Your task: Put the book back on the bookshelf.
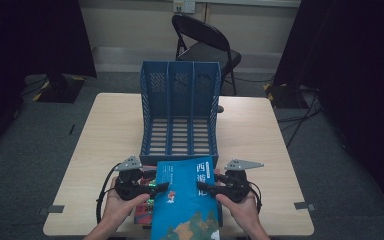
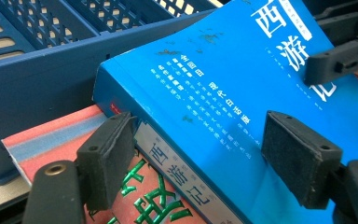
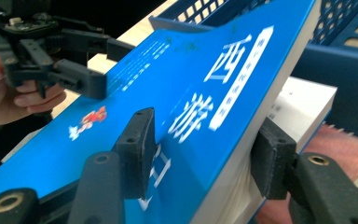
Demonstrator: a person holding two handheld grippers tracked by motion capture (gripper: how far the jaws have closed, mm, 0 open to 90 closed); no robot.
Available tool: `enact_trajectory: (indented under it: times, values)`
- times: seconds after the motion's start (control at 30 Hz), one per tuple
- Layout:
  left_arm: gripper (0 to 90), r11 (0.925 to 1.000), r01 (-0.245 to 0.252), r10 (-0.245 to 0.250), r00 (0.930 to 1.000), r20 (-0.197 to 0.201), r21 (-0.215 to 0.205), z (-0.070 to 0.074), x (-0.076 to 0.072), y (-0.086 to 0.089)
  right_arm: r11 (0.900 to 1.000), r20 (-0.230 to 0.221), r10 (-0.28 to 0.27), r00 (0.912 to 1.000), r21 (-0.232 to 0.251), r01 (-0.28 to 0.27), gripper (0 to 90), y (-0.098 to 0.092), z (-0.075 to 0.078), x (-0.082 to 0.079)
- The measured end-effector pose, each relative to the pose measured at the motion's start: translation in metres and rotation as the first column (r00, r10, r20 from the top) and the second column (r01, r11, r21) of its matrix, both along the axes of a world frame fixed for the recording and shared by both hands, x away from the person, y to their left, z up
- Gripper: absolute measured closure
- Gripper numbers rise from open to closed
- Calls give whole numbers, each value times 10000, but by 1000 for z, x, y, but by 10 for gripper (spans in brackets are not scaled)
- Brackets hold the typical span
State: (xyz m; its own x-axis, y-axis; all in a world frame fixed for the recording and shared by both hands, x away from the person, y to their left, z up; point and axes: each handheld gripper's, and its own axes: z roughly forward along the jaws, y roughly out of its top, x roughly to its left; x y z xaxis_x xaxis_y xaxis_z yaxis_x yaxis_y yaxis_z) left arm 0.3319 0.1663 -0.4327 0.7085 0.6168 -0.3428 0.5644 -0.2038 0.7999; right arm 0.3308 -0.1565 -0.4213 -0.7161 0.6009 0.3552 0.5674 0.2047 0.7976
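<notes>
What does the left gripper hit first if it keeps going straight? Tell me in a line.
The blue book: the left gripper already straddles its spine edge, so pushing on would likely seat the spine deeper between the jaws; beyond it comes the right gripper.

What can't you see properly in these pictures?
- Blue book: its near end is cut off by the high view's bottom edge.
- Red book: mostly covered by the blue book, so its title is partly hidden.
- Small print on the blue cover: blurred in the right gripper view.
- Blue file rack: its floor is cut off in the left gripper view.
</notes>
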Motion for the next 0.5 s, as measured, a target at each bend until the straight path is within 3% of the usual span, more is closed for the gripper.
enact_trajectory:
  times: [0.23,0.33,0.5]
  values:
    - [258,10000,9,-9,10000,25,31,0,0,0,9999,-94,139,9999,-16,-139,506,-2,2,-3]
    - [258,10000,-3,3,10000,9,37,0,0,0,9995,-225,211,9995,237,-205,510,-1,0,6]
    - [260,10000,-13,13,10000,19,48,0,0,0,9995,-220,221,9995,217,-216,487,3,0,15]
